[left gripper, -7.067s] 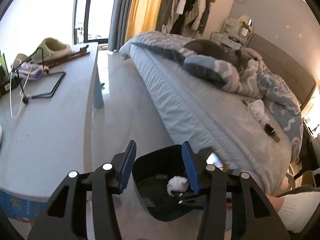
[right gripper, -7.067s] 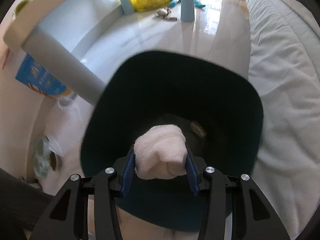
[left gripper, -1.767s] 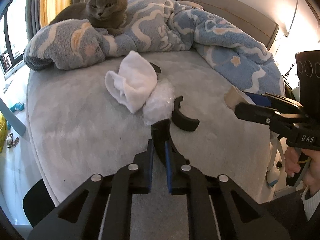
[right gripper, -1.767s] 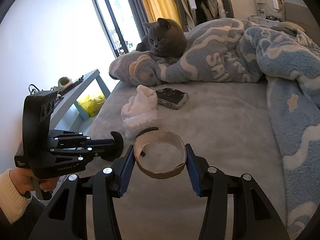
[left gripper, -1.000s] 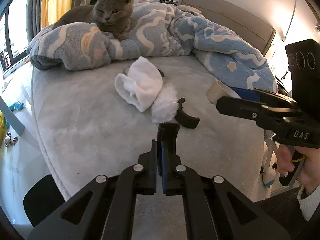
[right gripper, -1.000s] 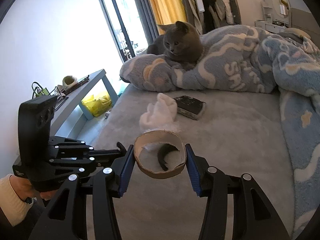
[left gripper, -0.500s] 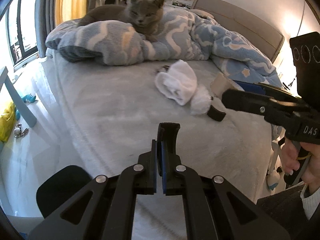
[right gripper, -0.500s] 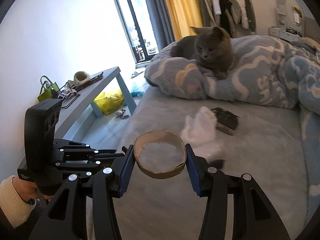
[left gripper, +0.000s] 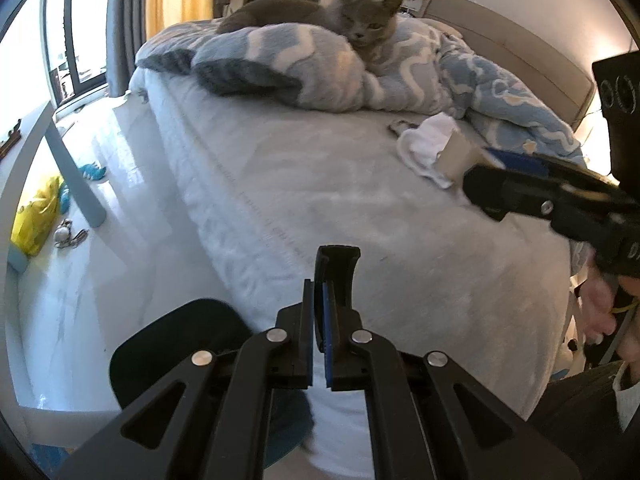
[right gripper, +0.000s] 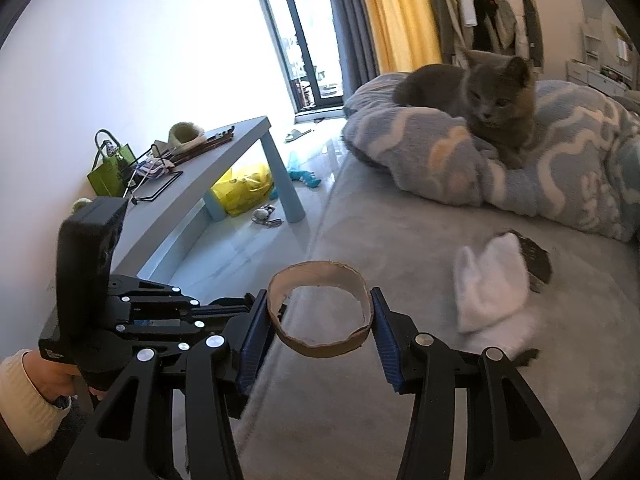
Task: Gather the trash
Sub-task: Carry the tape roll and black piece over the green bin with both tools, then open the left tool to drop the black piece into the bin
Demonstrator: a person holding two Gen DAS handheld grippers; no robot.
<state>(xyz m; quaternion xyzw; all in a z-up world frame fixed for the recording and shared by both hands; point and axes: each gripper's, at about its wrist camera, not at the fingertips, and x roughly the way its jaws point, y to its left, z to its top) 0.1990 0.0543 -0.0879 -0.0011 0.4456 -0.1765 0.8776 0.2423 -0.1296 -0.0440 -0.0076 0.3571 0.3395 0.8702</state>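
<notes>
From your left wrist view, the bed's edge and the floor now fill the frame where the littered mattress did a moment ago, and the dark bin [left gripper: 180, 344] has come into sight low on the left, partly behind your fingers. I judge you are carrying both finds to it. Your left gripper [left gripper: 319, 320] is pinched tight on a black curved plastic piece [left gripper: 335, 276], which stands up out of the jaws, thin and rigid. The white sock [left gripper: 424, 142] lies back on the grey mattress [left gripper: 320, 184], near the blanket under the cat [left gripper: 352, 20].

From your right wrist view, the sock [right gripper: 490, 280] has slid off to the right and the low table [right gripper: 192, 200] now shows at left. Your right gripper [right gripper: 318, 320] is about half open, its pads pressing a brown cardboard ring [right gripper: 318, 310], a shallow, frayed-edged, slightly squashed hoop. Your left gripper [right gripper: 224, 312] sits just beside it.
</notes>
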